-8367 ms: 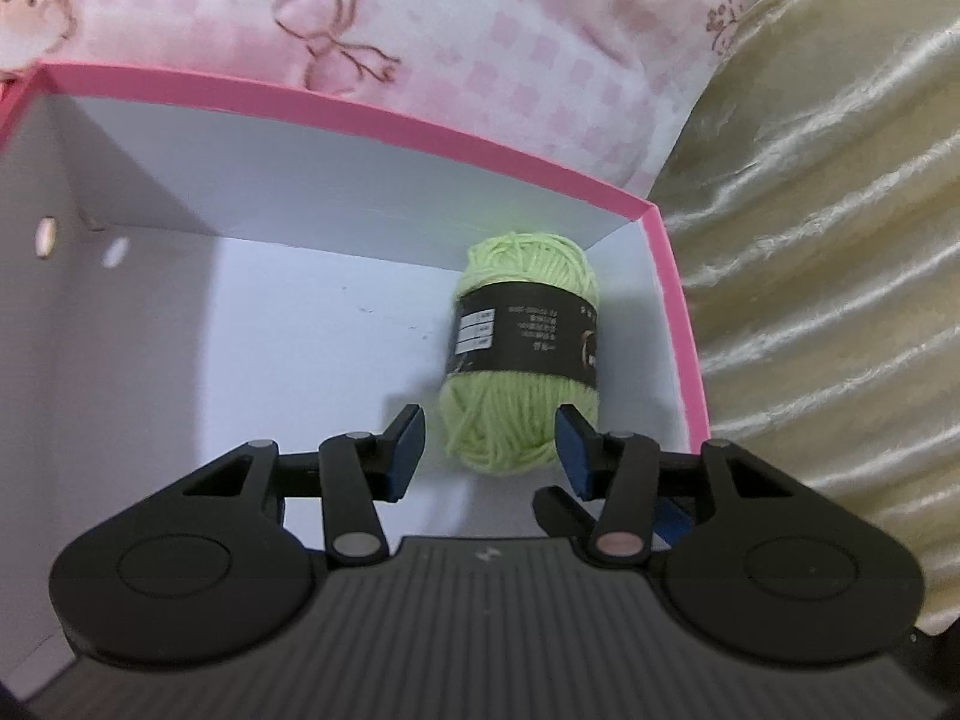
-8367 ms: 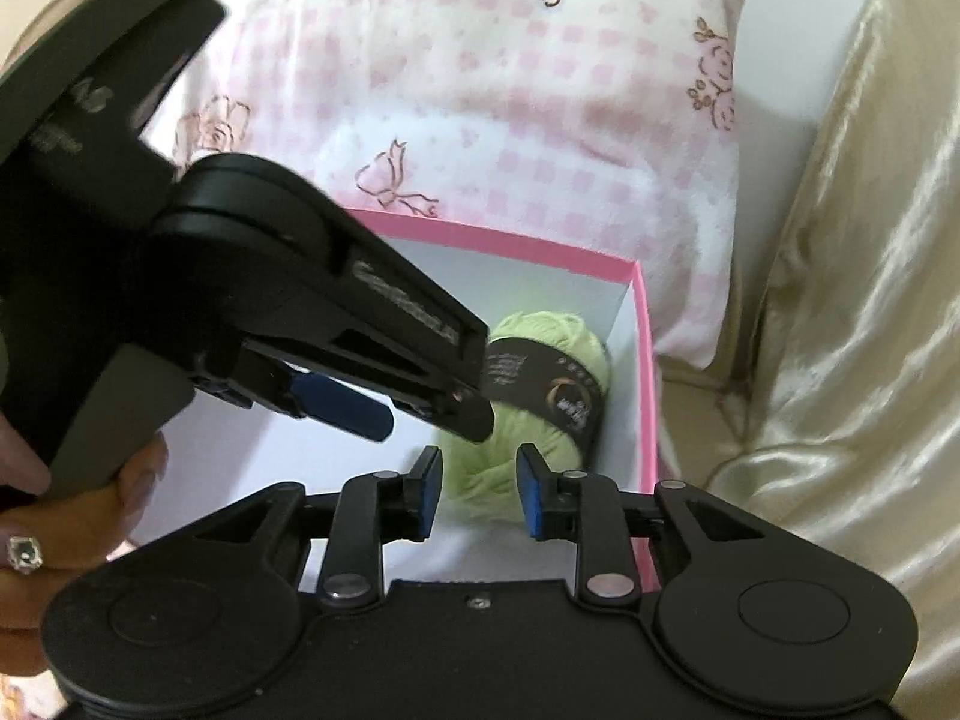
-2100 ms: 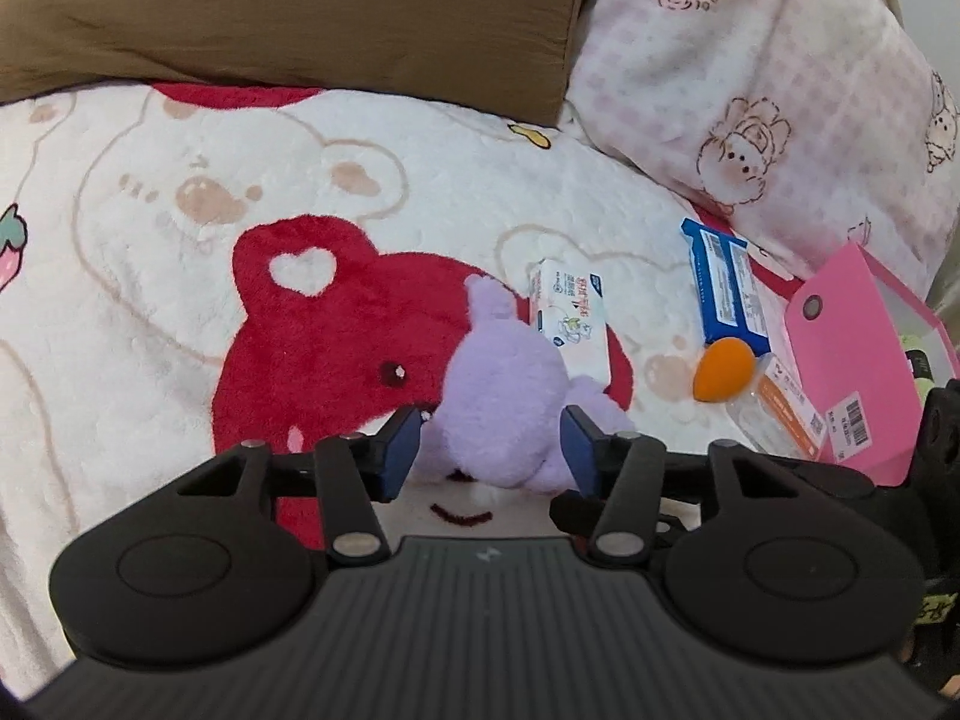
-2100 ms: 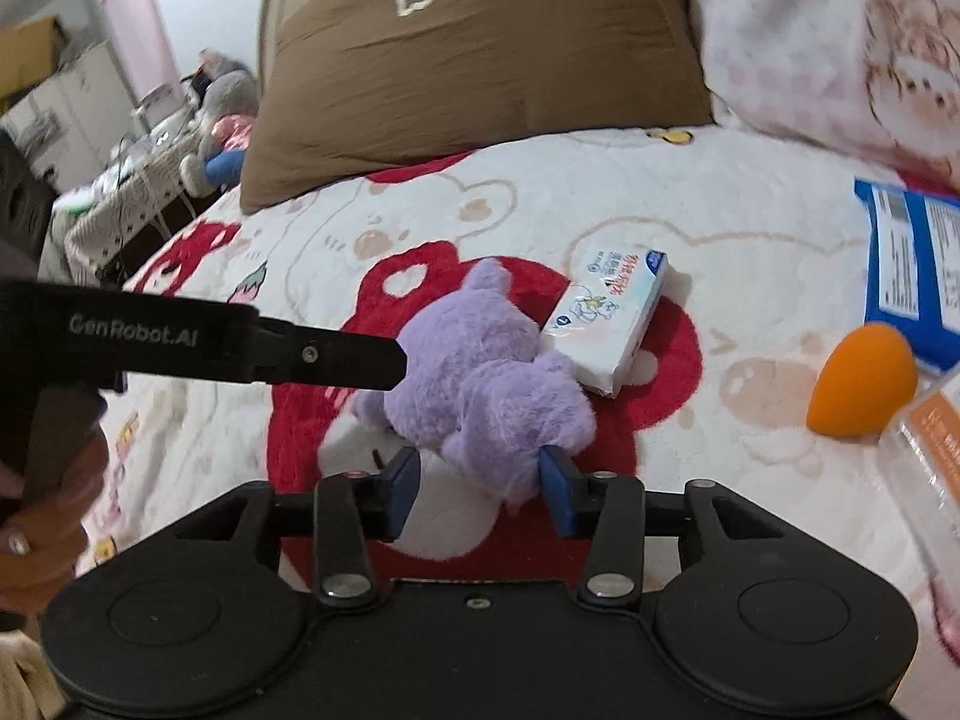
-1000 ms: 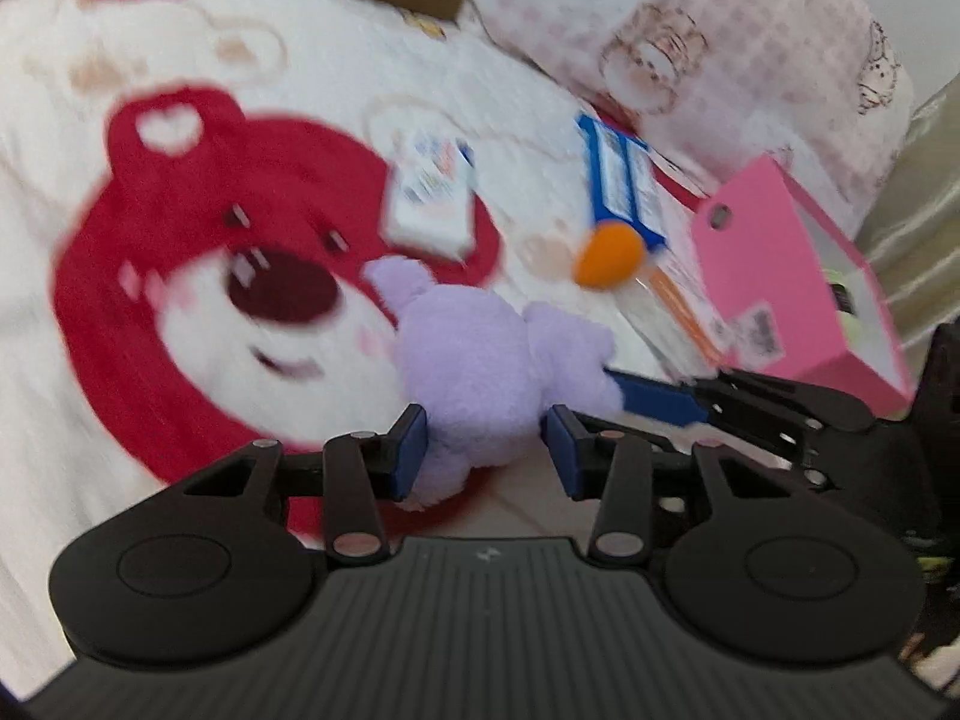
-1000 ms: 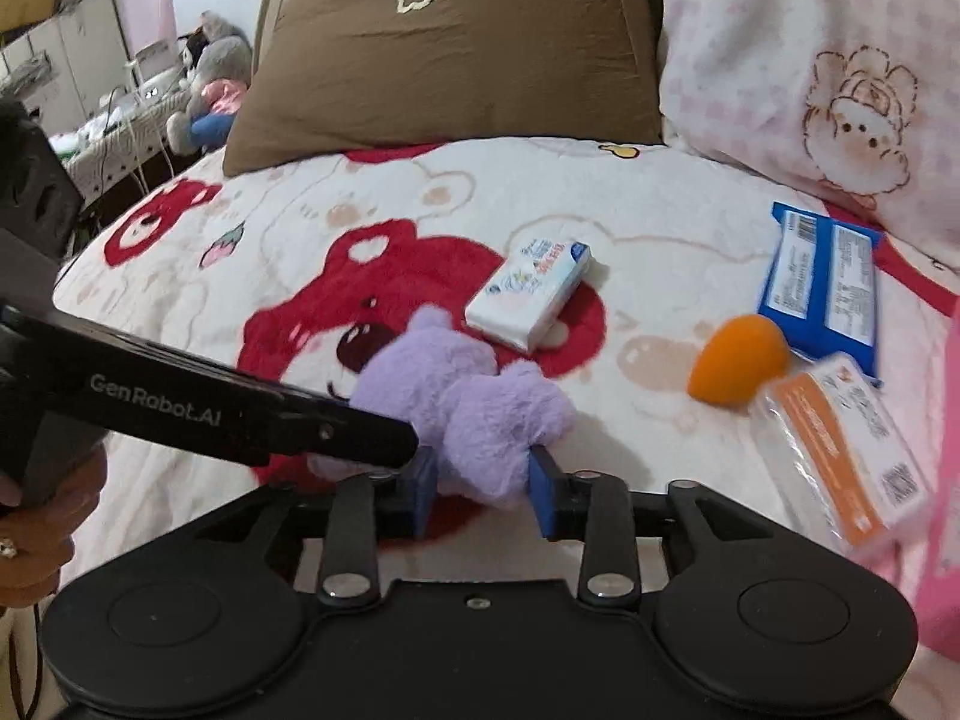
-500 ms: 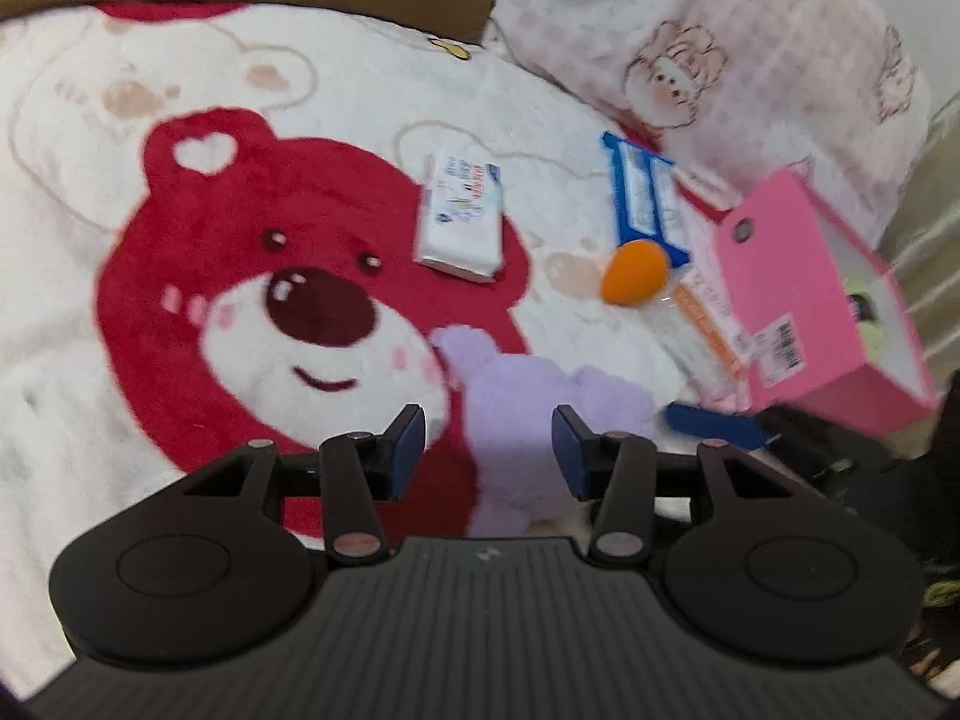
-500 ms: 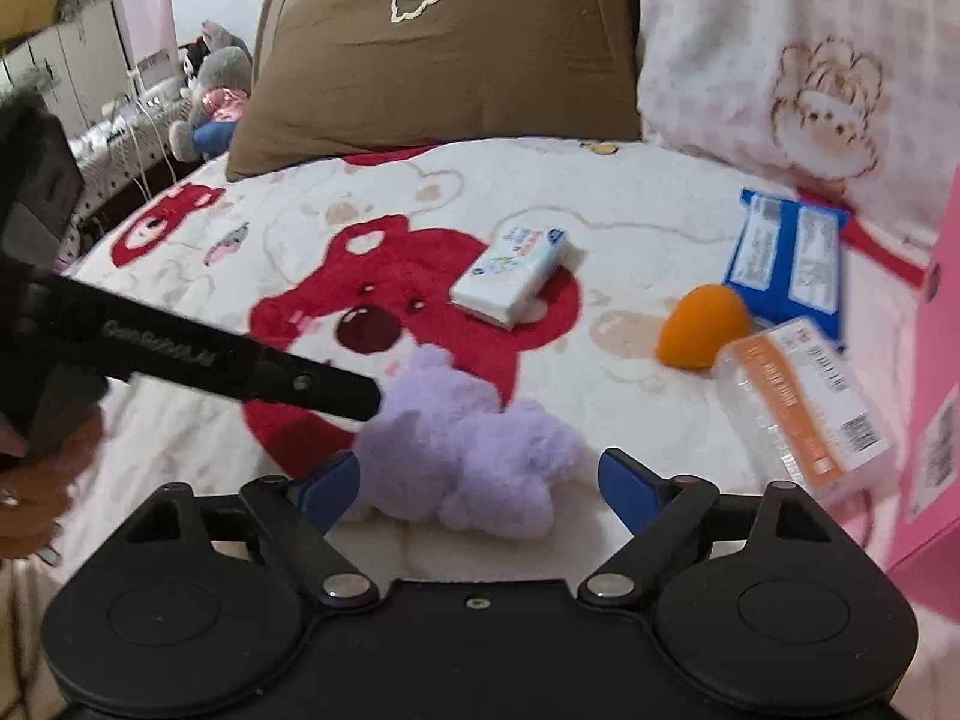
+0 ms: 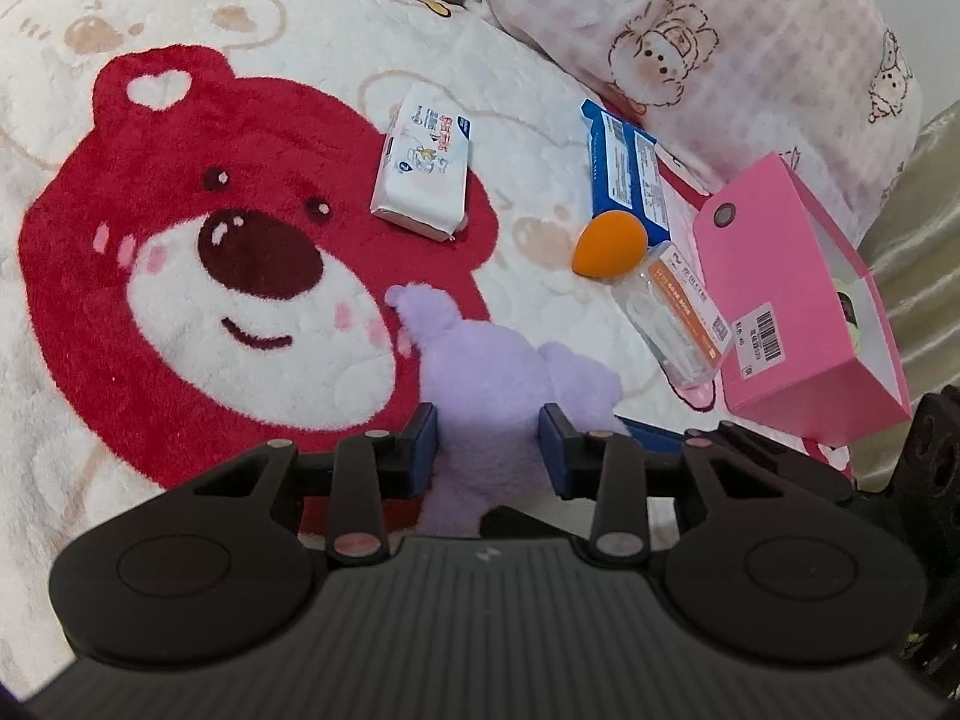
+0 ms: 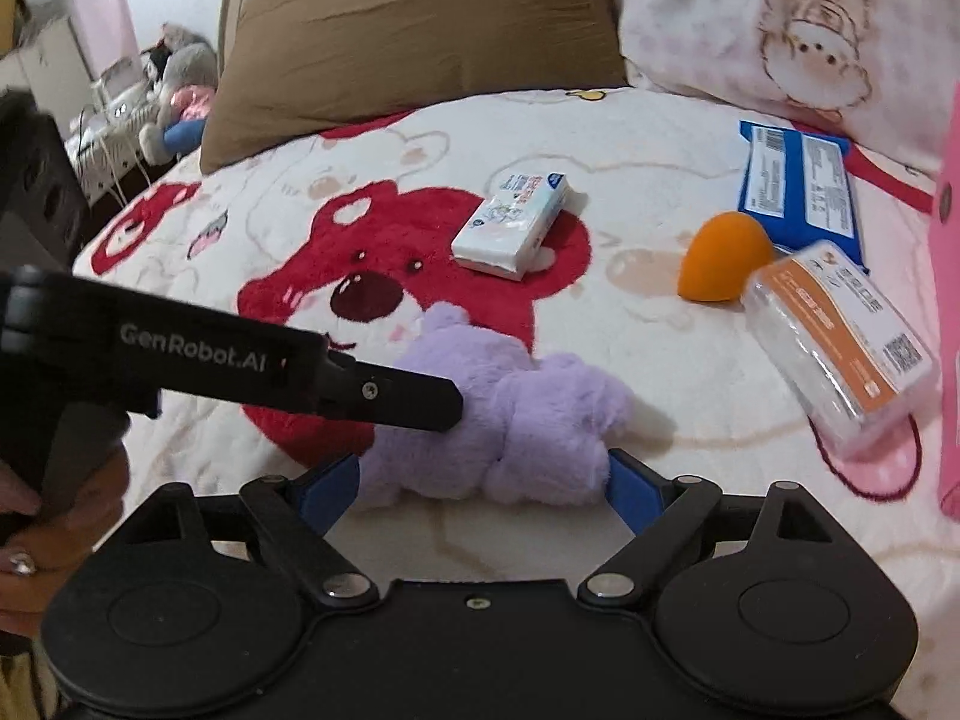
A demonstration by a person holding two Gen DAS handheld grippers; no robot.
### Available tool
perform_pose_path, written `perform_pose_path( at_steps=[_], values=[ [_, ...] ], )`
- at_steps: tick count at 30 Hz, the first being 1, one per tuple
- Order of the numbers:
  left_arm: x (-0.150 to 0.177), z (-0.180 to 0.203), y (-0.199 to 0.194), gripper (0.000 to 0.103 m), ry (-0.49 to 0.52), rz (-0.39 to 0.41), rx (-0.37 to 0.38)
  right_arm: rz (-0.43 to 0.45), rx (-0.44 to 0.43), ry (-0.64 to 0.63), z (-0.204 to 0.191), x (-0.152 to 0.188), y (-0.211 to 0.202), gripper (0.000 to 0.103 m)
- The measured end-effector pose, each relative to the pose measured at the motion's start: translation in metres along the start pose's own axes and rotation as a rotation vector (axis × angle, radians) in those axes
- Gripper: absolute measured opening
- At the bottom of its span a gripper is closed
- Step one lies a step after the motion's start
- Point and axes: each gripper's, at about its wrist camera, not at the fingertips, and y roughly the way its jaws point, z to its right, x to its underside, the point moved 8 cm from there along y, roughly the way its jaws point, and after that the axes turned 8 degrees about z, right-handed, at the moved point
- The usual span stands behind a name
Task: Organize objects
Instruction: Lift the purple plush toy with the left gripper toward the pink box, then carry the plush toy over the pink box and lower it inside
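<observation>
A purple plush toy [image 9: 510, 372] lies on the bear-print blanket [image 9: 180, 276]. My left gripper [image 9: 487, 450] has it between its blue pads; the jaws are closing and both pads press into the fur. In the right wrist view the left gripper's finger [image 10: 408, 393] reaches in from the left onto the purple plush toy [image 10: 540, 420]. My right gripper [image 10: 483, 480] stands open wide, its pads either side of the toy's near end and apart from it. The open pink box [image 9: 798, 312] stands to the right with green yarn [image 9: 852, 300] inside.
On the blanket beyond the toy lie a white tissue pack [image 9: 423, 171], a blue packet [image 9: 627, 171], an orange sponge [image 9: 609, 243] and a clear pack with an orange label [image 9: 678, 312]. A brown pillow [image 10: 420, 30] and a pink pillow [image 9: 720, 60] back the bed.
My right gripper has let go of the plush toy and spread wide. The left gripper's pads have drawn in on the toy, which now rests on the blanket.
</observation>
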Motion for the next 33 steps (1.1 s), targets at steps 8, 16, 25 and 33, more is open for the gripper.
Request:
perform_pose_path(
  at_steps=[8, 16, 25, 33],
  values=[
    [0.004, 0.007, 0.000, 0.035, 0.020, 0.012, -0.029, 0.014, 0.043, -0.048, -0.002, 0.003, 0.013, 0.091],
    [0.008, 0.029, -0.006, 0.035, 0.055, -0.004, -0.018, 0.030, 0.071, -0.072, -0.004, 0.002, -0.005, 0.091],
    [0.017, 0.073, -0.024, 0.035, 0.094, -0.033, 0.014, 0.032, 0.094, -0.053, 0.008, 0.002, -0.043, 0.091],
    [0.023, 0.116, -0.049, 0.036, 0.178, -0.042, 0.041, 0.096, 0.169, -0.113, 0.008, -0.003, -0.086, 0.091]
  ],
)
